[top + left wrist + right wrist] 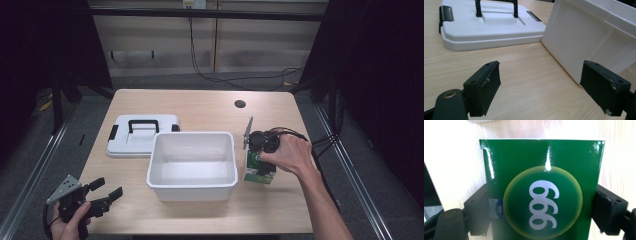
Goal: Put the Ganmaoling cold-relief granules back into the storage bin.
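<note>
At the near left corner of the table, the left gripper rests low in the person's left hand, with its grey three-cornered plate tilted up. Its jaws stand wide apart with nothing between them; in the left gripper view they frame bare wood, the right jaw close to the outer wall of the white bin.

That bin sits open near the middle of the table, its inside bare. Just beside its right wall stands the green box, and the right gripper comes down on it from above, held in the person's right hand. The right gripper view shows the green box filling the gap between the two black jaws, one at each side edge, a yellow-rimmed circle on its face bearing the white figures "999". The jaws look pressed against the box, though whether it stands on the table or is lifted clear is hard to tell from above.

Farther back on the left, the white lid lies flat, black handle upward, its near right corner touching or nearly touching the bin's far left corner. Toward the far edge, a dark round hole marks the tabletop.
</note>
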`<state>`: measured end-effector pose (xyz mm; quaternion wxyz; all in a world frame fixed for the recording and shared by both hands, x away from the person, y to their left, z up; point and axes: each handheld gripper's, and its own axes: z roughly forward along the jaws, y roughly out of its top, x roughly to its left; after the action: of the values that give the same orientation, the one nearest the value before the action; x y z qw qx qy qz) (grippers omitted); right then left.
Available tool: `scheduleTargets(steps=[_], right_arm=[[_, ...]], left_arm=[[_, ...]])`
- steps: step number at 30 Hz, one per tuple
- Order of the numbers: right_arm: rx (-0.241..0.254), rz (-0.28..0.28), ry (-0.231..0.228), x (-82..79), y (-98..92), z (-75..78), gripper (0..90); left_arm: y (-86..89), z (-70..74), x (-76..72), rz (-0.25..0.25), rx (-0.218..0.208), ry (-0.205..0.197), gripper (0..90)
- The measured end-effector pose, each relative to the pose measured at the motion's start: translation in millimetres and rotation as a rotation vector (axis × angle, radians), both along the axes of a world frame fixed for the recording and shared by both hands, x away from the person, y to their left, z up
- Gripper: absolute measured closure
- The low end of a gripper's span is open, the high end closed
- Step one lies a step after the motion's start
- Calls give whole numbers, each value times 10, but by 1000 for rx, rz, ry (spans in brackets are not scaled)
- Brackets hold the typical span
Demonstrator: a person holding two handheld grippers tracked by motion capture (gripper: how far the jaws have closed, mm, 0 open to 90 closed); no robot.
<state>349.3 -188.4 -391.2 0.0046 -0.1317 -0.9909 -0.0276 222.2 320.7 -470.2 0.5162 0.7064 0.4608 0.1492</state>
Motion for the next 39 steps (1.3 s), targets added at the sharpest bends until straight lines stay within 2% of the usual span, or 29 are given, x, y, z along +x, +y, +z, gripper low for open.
scheduleTargets(steps=[3, 13, 16, 20, 27, 30, 33, 39], right_arm=[[-7, 2, -4, -12, 5, 75, 163], [14, 15, -12, -41, 34, 283, 163], [10, 9, -7, -46, 44, 373, 163], [17, 24, -23, -44, 89, 505, 163], [19, 17, -46, -49, 67, 719, 163], [42, 12, -56, -58, 42, 809, 163], [24, 5, -57, -72, 38, 898, 163], [29, 13, -70, -81, 37, 1075, 162]], left_arm=[[1, -1, 2, 0, 0, 2, 159], [2, -3, 3, -2, 1, 1, 159], [-2, -5, 6, 0, 0, 1, 159], [-8, 1, -1, -2, -4, -3, 159], [0, 0, 2, -4, -2, -3, 159], [-3, -1, 2, -3, -1, -2, 159], [-1, -1, 2, -2, 0, -2, 159], [-2, -1, 2, -3, 0, -3, 159]])
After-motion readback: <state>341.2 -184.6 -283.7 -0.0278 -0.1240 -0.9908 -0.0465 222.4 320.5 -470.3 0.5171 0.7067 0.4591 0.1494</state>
